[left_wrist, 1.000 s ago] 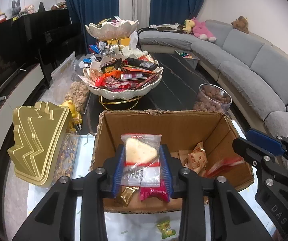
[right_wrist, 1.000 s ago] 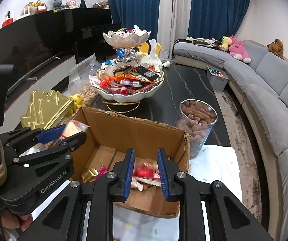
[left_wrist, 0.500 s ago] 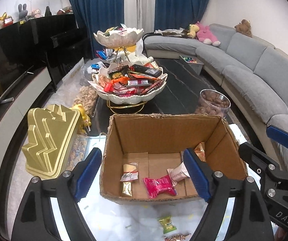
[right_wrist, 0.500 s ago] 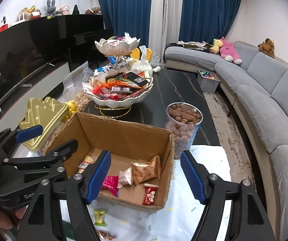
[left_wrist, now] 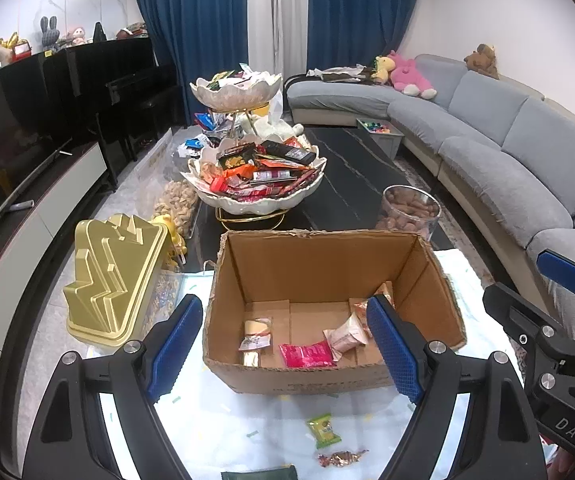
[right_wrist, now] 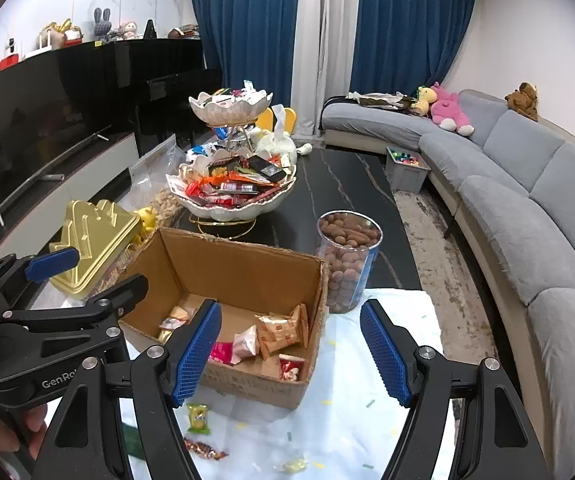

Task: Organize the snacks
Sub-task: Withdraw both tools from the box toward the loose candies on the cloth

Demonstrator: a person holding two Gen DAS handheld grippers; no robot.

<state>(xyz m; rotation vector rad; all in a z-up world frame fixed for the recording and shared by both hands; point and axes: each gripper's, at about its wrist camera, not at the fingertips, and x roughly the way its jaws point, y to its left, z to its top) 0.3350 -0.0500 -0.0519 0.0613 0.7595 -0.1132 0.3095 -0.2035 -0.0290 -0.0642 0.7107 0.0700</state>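
Observation:
An open cardboard box (left_wrist: 443,300) (right_wrist: 247,268) stands on a white cloth and holds several wrapped snacks, among them a clear-wrapped yellow snack (left_wrist: 256,334), a pink packet (left_wrist: 307,355) and an orange packet (right_wrist: 283,334). My left gripper (left_wrist: 283,348) is open and empty, above the box's near side. My right gripper (right_wrist: 291,354) is open and empty, over the box's right corner. Loose on the cloth lie a green candy (left_wrist: 323,430) (right_wrist: 198,416) and a foil-wrapped candy (left_wrist: 341,458) (right_wrist: 203,450).
A two-tier shell bowl stand (left_wrist: 259,200) (right_wrist: 227,208) full of snacks stands behind the box. A clear jar of nuts (right_wrist: 347,264) (left_wrist: 407,212) is at the box's right, a gold tin (left_wrist: 115,280) (right_wrist: 95,240) at its left. A grey sofa (right_wrist: 527,200) runs along the right.
Both grippers opened and pulled back. The left let go of the clear-wrapped yellow snack and the right let go of a red packet; both now lie in the box.

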